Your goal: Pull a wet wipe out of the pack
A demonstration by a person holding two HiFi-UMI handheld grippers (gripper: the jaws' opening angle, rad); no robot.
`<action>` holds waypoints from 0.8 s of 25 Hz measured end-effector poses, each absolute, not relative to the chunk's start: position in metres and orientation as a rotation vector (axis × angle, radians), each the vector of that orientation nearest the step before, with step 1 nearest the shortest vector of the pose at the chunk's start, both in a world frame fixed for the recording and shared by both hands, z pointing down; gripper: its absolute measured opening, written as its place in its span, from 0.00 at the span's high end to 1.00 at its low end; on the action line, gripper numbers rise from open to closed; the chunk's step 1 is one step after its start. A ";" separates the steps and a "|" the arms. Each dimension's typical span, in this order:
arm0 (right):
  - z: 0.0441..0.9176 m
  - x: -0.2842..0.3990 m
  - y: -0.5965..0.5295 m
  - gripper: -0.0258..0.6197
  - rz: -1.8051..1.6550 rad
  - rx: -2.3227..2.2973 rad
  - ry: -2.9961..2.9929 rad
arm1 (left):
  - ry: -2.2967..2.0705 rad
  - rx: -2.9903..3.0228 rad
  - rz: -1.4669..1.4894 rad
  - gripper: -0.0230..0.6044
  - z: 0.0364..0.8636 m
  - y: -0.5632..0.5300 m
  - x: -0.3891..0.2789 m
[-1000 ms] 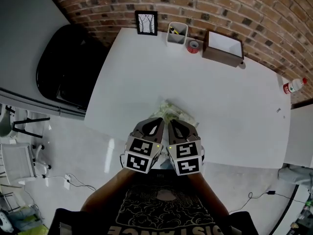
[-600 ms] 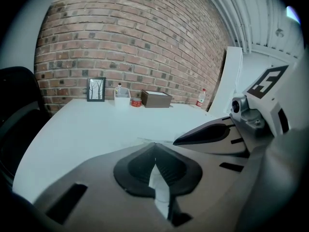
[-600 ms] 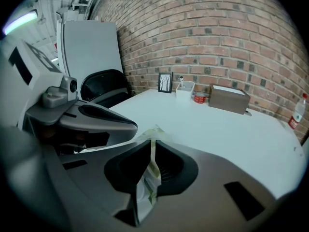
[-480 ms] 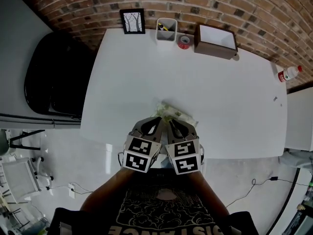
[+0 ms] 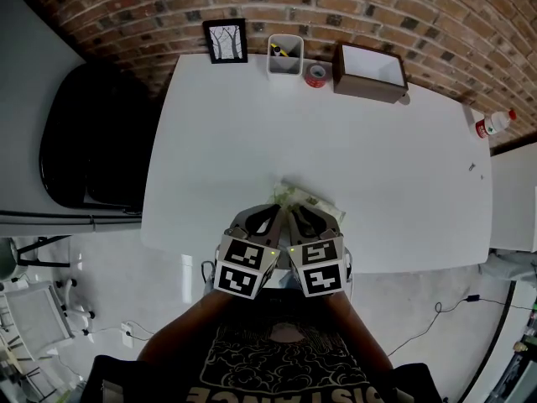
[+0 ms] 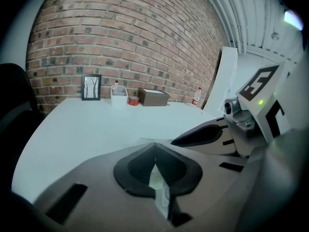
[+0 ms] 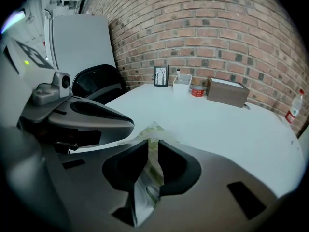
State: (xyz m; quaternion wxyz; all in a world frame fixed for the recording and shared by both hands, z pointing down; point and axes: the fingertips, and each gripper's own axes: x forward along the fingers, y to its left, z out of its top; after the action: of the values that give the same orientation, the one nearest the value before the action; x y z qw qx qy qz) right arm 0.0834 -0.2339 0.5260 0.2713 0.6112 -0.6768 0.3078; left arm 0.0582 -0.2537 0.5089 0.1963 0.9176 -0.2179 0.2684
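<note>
The wet wipe pack [image 5: 312, 198], pale with green print, lies on the white table [image 5: 252, 124] close to its near edge. Both grippers hang over it side by side, almost touching. My left gripper [image 5: 273, 211] has its jaws meeting at the tips [image 6: 154, 146], with a pale strip of the pack [image 6: 160, 190] pinched further back. The jaws of my right gripper [image 5: 294, 211] stand a narrow slit apart [image 7: 153, 144], with crinkled green-printed film of the pack [image 7: 150, 178] caught between them. The pack's far corner [image 7: 154, 128] pokes out past the tips. Most of the pack is hidden under the grippers.
Along the brick wall stand a framed picture [image 5: 225, 40], a white pen holder [image 5: 284, 55], a red tape roll [image 5: 315, 75] and a brown box [image 5: 370, 71]. A bottle [image 5: 491, 124] sits at the far right corner. A black chair [image 5: 88, 133] stands left of the table.
The head view has shifted a little; both grippers stay together over the pack in nearly the same place, jaws unchanged.
</note>
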 end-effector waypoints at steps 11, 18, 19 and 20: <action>0.536 0.089 -0.235 0.88 0.932 1.641 -1.828 | -0.597 2.575 0.755 0.94 0.510 -0.255 0.059; 0.540 0.094 -0.234 0.92 0.959 1.652 -1.859 | -0.625 2.572 0.751 0.94 0.510 -0.251 0.059; 0.540 0.094 -0.234 0.93 0.960 1.649 -1.864 | -0.631 2.570 0.749 0.94 0.510 -0.250 0.059; 0.540 0.094 -0.234 0.93 0.961 1.646 -1.869 | -0.636 2.568 0.747 0.94 0.509 -0.249 0.059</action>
State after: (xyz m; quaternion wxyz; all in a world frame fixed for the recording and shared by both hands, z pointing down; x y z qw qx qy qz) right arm 0.0937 -0.2339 0.5395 0.2339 0.5994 -0.6808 0.3499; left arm 0.0587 -0.2486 0.5093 0.1948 0.9162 -0.2270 0.2666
